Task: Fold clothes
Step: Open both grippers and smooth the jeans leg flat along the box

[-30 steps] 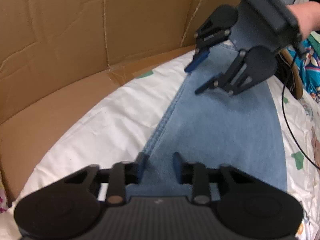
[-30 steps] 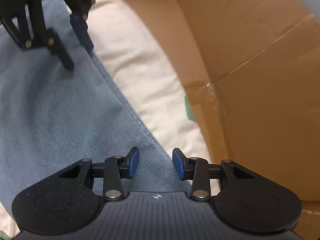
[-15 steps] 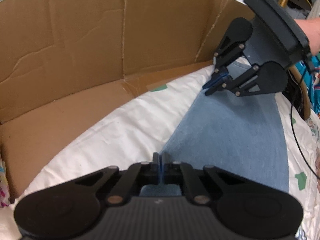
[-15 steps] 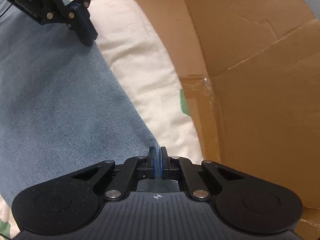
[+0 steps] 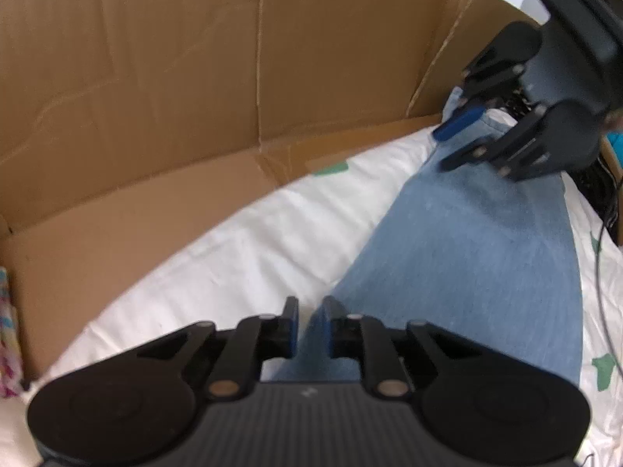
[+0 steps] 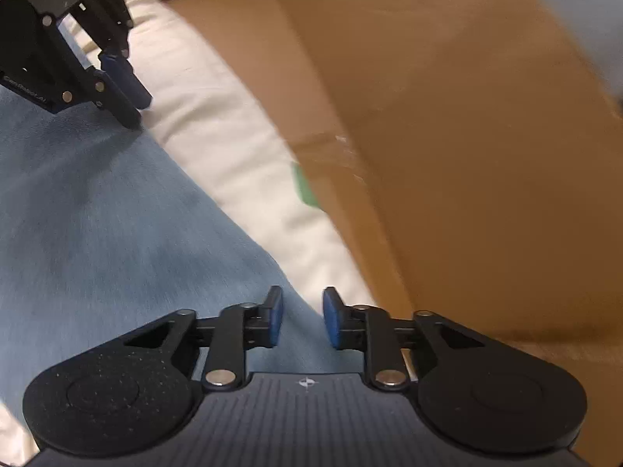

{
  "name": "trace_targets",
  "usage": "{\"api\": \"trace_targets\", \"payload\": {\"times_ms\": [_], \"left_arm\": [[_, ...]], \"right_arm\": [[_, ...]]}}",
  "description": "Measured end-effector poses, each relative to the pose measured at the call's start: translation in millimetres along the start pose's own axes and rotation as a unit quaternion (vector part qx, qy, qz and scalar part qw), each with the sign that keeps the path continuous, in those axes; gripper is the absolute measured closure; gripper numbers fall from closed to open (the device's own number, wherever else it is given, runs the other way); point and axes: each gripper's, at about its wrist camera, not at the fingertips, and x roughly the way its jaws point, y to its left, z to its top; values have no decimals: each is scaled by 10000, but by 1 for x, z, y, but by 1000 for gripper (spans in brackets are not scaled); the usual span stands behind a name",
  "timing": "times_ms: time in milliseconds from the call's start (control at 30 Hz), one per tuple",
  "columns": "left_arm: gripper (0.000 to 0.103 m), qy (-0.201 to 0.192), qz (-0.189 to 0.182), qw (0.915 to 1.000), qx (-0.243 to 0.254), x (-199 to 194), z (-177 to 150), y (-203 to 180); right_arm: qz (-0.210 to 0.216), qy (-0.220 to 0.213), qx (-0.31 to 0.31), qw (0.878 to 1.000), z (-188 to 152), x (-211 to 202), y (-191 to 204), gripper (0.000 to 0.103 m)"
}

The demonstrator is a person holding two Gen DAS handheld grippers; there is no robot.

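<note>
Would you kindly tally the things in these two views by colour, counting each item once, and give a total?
Black: 2, the left claw and the right claw, both open.
Blue: 1, the light blue denim garment.
Brown: 1, the brown cardboard sheet.
White: 1, the white bed sheet with green patches.
Total: 5.

Left gripper (image 5: 310, 325) — matte black body, ribbed centre plate, two round side discs, silver pivot screws, blue finger pads (image 5: 291, 330). Right gripper (image 6: 299, 321) — same build, small cross mark on the ribbed plate just behind the fingers, white lettering on the left gripper's side plate, unreadable.
</note>
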Motion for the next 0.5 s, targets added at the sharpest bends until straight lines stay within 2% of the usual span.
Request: {"api": "trace_targets", "payload": {"times_ms": [267,333,400,500], "left_arm": [[74,27,84,9999,55,-16,19,-34],[71,18,114,9998,157,-21,24,-46],[68,5,136,9995,273,-26,29,-60],[58,-20,208,9988,451,-33,34,-79]], "right_arm": [[-377,-131,1057,9936,-63,-58,-46,63],[-516,-186,1325,9897,-80,-68,-56,62],[-482,-375,1686,9838,-99,-82,-61,59],[-455,-683,2151,9731,-127,-92,-65,58]]}}
